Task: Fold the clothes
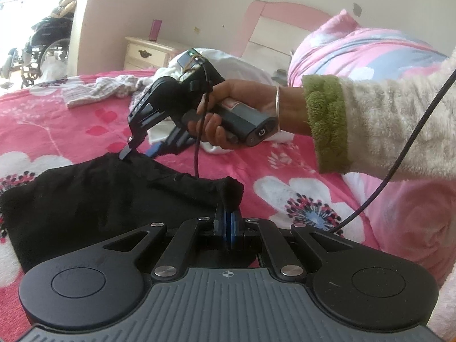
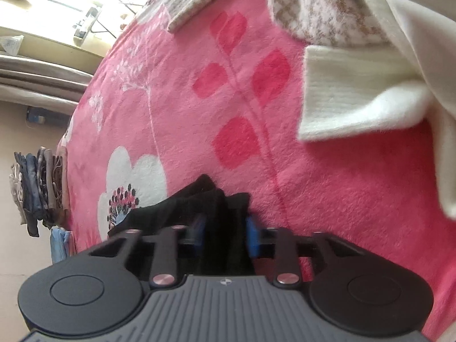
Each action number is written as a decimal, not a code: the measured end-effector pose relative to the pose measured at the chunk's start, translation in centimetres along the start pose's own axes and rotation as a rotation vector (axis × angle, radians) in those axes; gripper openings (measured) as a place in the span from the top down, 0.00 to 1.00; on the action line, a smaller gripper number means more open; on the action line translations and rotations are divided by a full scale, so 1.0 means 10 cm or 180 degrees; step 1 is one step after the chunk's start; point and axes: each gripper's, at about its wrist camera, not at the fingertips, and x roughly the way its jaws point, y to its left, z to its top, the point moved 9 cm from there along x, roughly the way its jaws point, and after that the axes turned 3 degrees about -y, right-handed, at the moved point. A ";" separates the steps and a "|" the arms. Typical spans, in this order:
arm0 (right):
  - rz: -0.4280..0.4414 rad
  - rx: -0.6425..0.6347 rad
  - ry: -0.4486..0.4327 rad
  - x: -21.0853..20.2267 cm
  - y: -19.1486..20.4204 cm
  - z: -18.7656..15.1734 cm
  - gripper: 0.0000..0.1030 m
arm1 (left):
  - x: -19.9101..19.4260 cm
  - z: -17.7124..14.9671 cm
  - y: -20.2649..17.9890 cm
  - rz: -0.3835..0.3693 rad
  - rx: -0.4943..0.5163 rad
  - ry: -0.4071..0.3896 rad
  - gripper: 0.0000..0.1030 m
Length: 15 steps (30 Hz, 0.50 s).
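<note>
Pinching the black garment (image 1: 94,196) on both corners — left gripper (image 1: 229,216), right gripper (image 2: 225,228) clamped — we should lift evenly above the bed (image 2: 327,185).

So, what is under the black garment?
Under the black garment lies the pink flowered blanket; a white flower shows beside it. Whatever is directly beneath the cloth is covered.
</note>
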 end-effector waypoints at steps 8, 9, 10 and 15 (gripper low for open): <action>0.0233 -0.0234 -0.0246 -0.21 0.32 0.06 0.94 | -0.26 0.16 0.14 0.0100 -0.0112 -0.0217 1.00; 0.0299 -0.0268 -0.0258 -0.24 0.45 0.06 0.94 | -0.37 0.19 0.19 0.0151 -0.0162 -0.0279 1.00; 0.0361 -0.0308 -0.0265 -0.26 0.58 0.07 0.94 | -0.48 0.22 0.24 0.0196 -0.0202 -0.0336 1.00; 0.0652 -0.0651 -0.0151 -0.14 1.46 -0.08 0.94 | -1.07 0.29 0.29 0.0431 -0.0190 -0.0609 1.00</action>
